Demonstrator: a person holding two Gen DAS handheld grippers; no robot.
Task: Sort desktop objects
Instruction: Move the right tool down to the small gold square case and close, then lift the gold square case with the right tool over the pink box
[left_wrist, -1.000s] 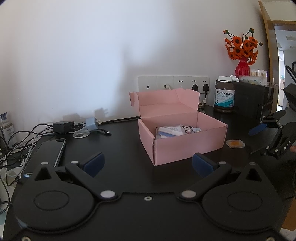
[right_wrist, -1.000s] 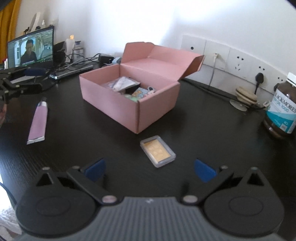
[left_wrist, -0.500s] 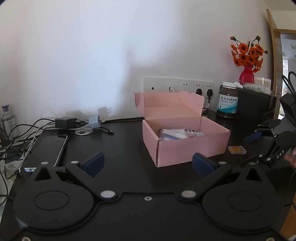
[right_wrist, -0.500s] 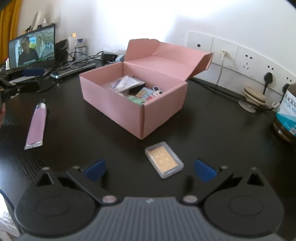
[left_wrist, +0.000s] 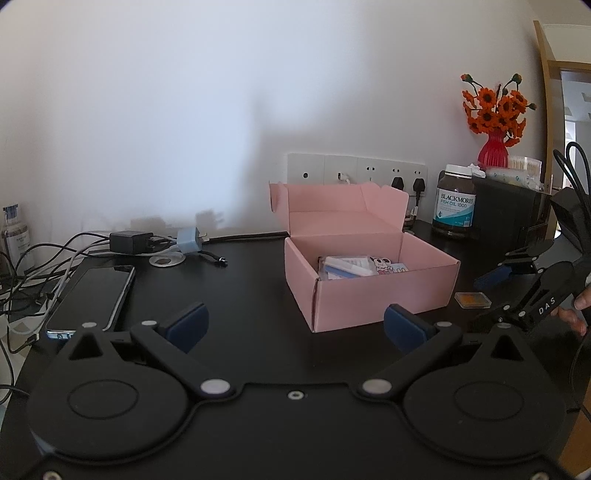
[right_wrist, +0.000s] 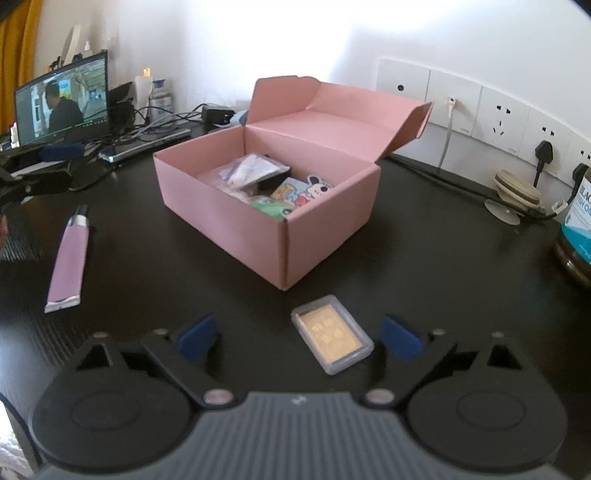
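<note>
The black worktop (right_wrist: 424, 258) filled the lower frame, the open pink box (right_wrist: 273, 206) at centre. The pink tube (right_wrist: 68, 267) lay at left. The clear case (right_wrist: 332, 339) sat low, between the right gripper's (right_wrist: 299, 338) wide-spread, empty fingers. The left gripper (left_wrist: 293, 325) gaped empty too.

Both grippers are showing black linkage arms ending in navy blue pads (left_wrist: 186, 325); silver pivot pins are dotting the joints. The right gripper (right_wrist: 299, 338) is wearing a ribbed grey housing; white letters "DAS" are marking one arm.
</note>
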